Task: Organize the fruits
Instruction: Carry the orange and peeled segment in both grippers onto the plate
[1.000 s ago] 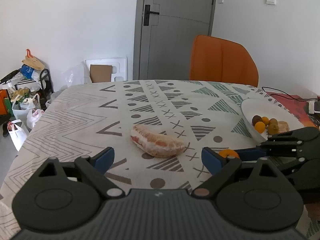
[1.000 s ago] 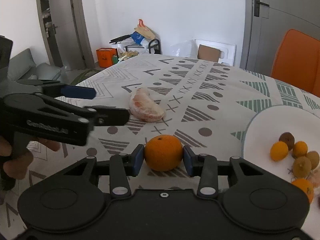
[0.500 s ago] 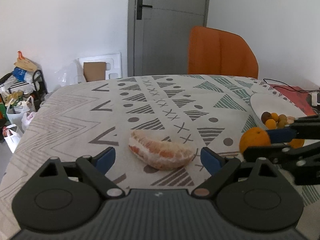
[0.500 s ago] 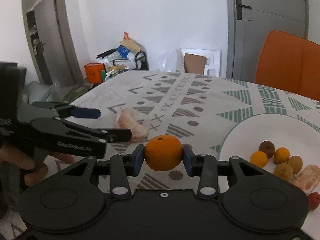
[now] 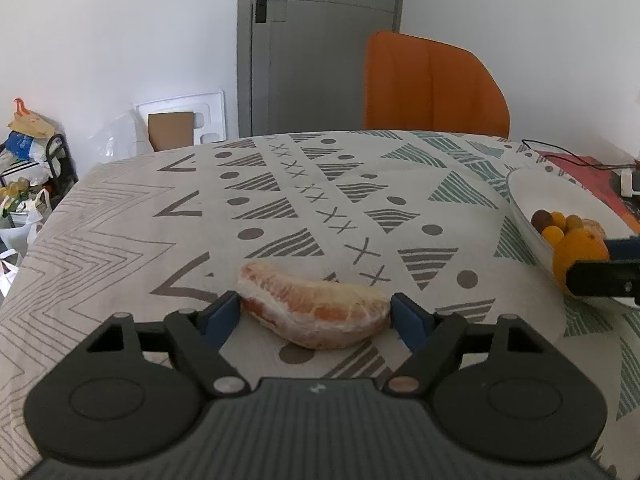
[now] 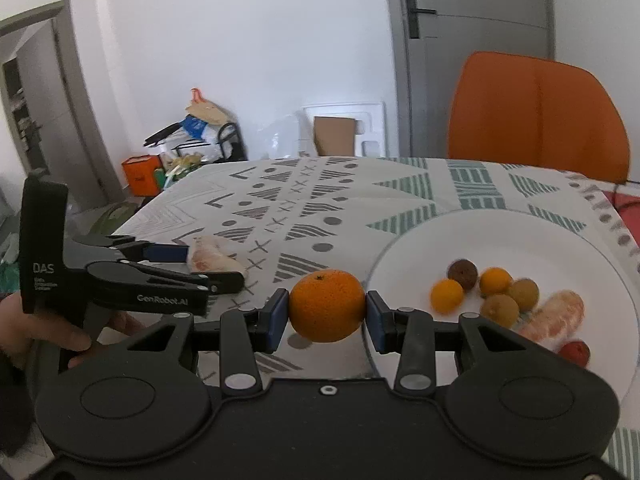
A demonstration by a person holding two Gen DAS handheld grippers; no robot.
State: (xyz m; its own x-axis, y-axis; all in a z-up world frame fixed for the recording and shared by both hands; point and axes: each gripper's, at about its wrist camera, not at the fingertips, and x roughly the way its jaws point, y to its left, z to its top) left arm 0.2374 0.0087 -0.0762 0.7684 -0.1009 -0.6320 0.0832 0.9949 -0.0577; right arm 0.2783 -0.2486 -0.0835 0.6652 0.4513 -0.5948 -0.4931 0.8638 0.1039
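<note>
The right hand-held gripper (image 6: 327, 313) pinched a round, dimpled orange (image 6: 327, 306) between its 2 blue pads, held level above the patterned tablecloth at the 9 o'clock rim of the smooth white plate (image 6: 520, 232), which carried small round fruits and a peeled segment. The left hand-held gripper (image 5: 316, 315) lay low over the table (image 5: 160, 216), its fingers spread on either side of a membrane-covered, crescent-shaped pomelo wedge (image 5: 316, 312), at 9 o'clock from the plate.

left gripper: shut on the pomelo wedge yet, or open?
Open. The left gripper has its blue pads at either end of the pomelo wedge, which lies on the tablecloth; contact cannot be told.
</note>
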